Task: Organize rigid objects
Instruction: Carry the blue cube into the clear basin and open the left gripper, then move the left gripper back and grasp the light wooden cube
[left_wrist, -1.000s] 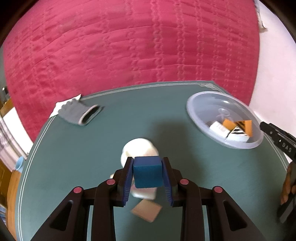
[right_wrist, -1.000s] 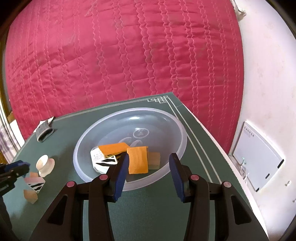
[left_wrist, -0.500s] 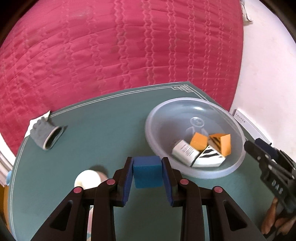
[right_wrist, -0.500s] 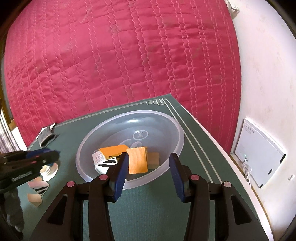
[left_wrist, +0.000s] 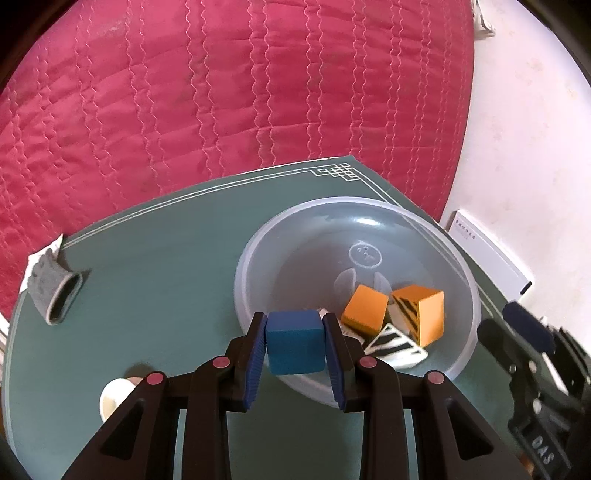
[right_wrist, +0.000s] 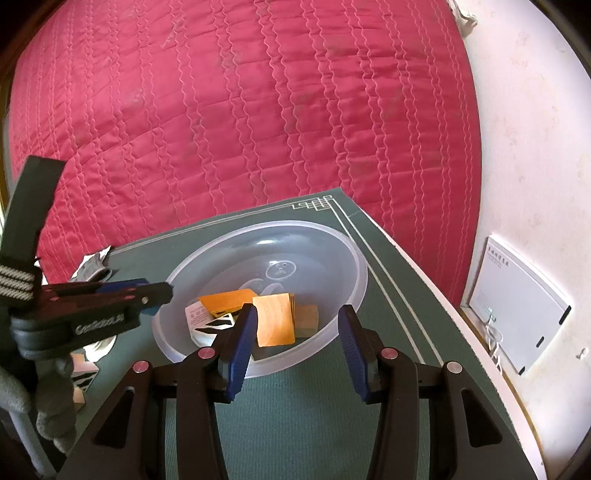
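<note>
My left gripper (left_wrist: 294, 341) is shut on a blue cube (left_wrist: 294, 341) and holds it over the near rim of a clear plastic bowl (left_wrist: 436, 236). The bowl holds an orange block (left_wrist: 365, 308), an orange striped block (left_wrist: 419, 314) and a white zebra-striped block (left_wrist: 395, 345). In the right wrist view the bowl (right_wrist: 343, 251) sits just ahead of my right gripper (right_wrist: 297, 343), which is open and empty. The left gripper (right_wrist: 162, 291) enters that view from the left, level with the bowl's left rim.
On the green mat (left_wrist: 166, 266) lie a grey fabric sleeve (left_wrist: 55, 291) at the far left and a white round piece (left_wrist: 114, 398) near the left fingers. A zebra block (right_wrist: 85, 380) lies at the left. A red quilt hangs behind. A white box (right_wrist: 517, 306) stands at the right.
My left gripper has carried the blue cube to the right, from above the white round piece to the bowl's near rim. The right gripper has stayed open in front of the bowl.
</note>
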